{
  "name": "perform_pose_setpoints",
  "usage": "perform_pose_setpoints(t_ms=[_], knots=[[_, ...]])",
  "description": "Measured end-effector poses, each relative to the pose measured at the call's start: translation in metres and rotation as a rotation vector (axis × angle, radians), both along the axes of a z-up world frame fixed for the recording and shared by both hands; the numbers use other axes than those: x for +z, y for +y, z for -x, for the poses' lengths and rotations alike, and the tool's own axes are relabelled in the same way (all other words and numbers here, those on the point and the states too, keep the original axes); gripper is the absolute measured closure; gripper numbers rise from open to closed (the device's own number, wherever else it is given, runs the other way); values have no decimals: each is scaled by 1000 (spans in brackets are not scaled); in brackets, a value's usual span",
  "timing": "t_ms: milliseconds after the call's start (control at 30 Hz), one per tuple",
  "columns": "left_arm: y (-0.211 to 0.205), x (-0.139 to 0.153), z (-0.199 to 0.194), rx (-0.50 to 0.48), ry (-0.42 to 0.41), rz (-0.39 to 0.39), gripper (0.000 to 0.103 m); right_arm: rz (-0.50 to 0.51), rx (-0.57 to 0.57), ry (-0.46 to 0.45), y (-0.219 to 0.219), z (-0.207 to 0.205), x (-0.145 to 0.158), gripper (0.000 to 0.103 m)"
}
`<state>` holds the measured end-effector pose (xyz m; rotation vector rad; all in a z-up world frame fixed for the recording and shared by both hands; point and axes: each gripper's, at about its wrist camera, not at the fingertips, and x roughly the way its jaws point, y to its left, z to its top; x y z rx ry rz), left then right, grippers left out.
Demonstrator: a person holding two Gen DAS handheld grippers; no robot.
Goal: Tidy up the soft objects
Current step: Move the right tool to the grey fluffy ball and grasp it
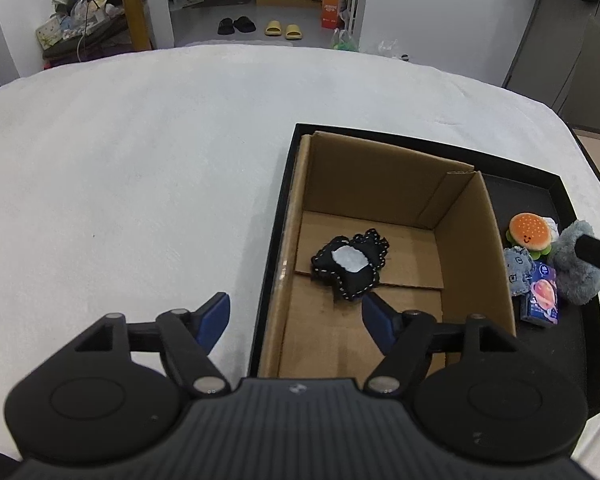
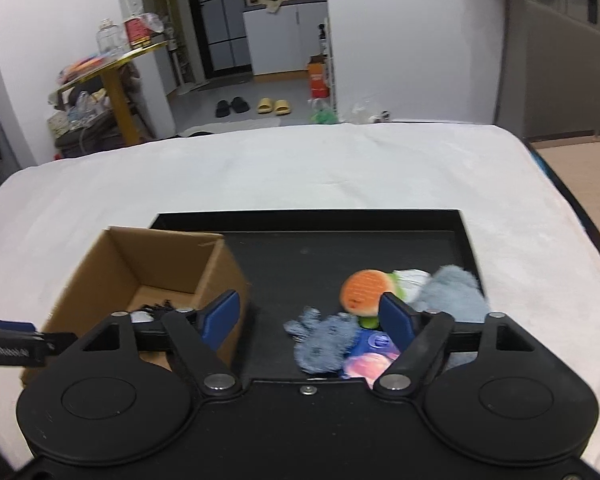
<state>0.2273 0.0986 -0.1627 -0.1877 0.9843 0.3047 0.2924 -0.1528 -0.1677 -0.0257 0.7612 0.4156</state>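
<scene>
A cardboard box (image 1: 452, 208) stands in the left part of a black tray (image 1: 540, 188). A black stitched soft toy (image 1: 350, 264) lies on the box floor. My left gripper (image 1: 296, 320) is open and empty, above the box's near left edge. In the tray's right part lie an orange burger plush (image 2: 366, 290), a grey furry plush (image 2: 452, 292), a blue denim plush (image 2: 324, 340) and a purple packet (image 2: 370, 360). My right gripper (image 2: 310, 320) is open and empty, just above the denim plush. The box (image 2: 148, 272) is at its left.
The tray rests on a white cloth-covered table (image 1: 140, 160). The table's far edge and right edge (image 2: 540, 160) are near. Beyond are a cluttered yellow wooden table (image 2: 112, 76), slippers on the floor (image 1: 260, 26) and an orange box (image 1: 332, 8).
</scene>
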Motion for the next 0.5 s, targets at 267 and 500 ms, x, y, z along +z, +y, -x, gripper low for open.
perform_pose_setpoints(t_ms=[267, 500], knots=[[-18, -1, -8, 16, -2, -76, 25, 4, -56, -5, -43, -1, -15, 24], [-28, -1, -14, 47, 1, -120, 24, -16, -102, -2, -83, -4, -30, 24]])
